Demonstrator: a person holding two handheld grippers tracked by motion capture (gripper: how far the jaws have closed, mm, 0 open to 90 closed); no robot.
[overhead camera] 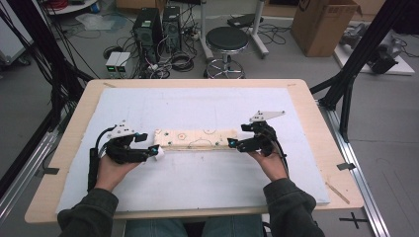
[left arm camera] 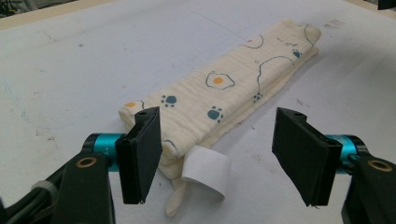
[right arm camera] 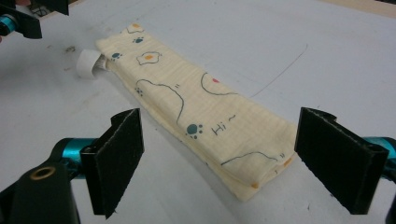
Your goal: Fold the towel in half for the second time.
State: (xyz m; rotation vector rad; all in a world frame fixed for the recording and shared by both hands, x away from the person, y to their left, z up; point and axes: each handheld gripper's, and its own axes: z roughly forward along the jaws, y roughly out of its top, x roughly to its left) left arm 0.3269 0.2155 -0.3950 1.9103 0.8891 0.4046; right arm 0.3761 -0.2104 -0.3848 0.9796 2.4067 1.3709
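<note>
Your left gripper (overhead camera: 154,152) stands with jaws spread and empty at the left end of the folded printed cloth (overhead camera: 195,138), beside its white label loop (left arm camera: 206,170). The cloth lies flat on the white table mat (overhead camera: 197,182), long axis running left to right between your hands. Your right gripper (overhead camera: 233,143) waits at the right end, equally near, jaws released and straddling that end.

"Hi~" in dark blue script on the folded cloth (right arm camera: 201,116)

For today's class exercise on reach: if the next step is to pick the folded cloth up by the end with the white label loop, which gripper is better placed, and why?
Left. The left gripper stands open right at the folded cloth end where the white label loop sticks out. The right gripper is open at the opposite end.
</note>
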